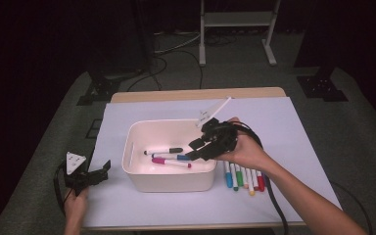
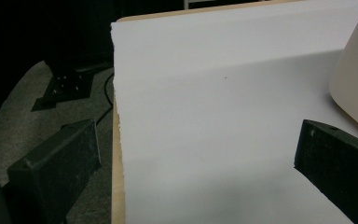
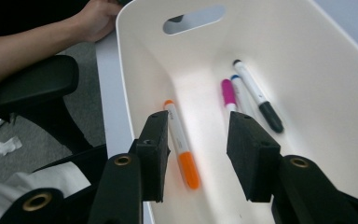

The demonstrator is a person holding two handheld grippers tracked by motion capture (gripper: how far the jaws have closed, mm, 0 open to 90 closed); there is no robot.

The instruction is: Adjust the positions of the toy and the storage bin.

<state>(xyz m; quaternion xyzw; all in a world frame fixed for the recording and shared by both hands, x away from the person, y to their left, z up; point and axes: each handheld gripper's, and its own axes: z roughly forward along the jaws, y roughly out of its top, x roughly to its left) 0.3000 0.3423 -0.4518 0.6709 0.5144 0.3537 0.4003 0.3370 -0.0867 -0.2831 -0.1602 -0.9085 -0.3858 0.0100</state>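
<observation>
Right gripper view: the right gripper [image 3: 196, 154] hangs over the white bin [image 3: 326, 79] with its jaws about half open and nothing between the pads. Below the gap, on the bin floor, lies the orange marker [image 3: 182, 144], free of the jaws; its long axis runs from the middle of the frame down toward the lower centre, orange cap nearest the camera. To its right lie a pink marker [image 3: 228, 93], a blue marker [image 3: 238, 88] just beside it and a black marker [image 3: 258, 95], all roughly parallel, running up the frame toward the wall with the handle slot.

In the high view the right gripper [image 1: 203, 144] sits over the bin's right rim at centre frame, and a row of markers [image 1: 245, 177] lies on the white sheet [image 1: 284, 122] just right of the bin, close to its wall. The left gripper [image 1: 98, 175] rests at the lower left, near the sheet's left edge and apart from the bin; in the left gripper view its jaws stand wide apart over bare sheet, holding nothing.
</observation>
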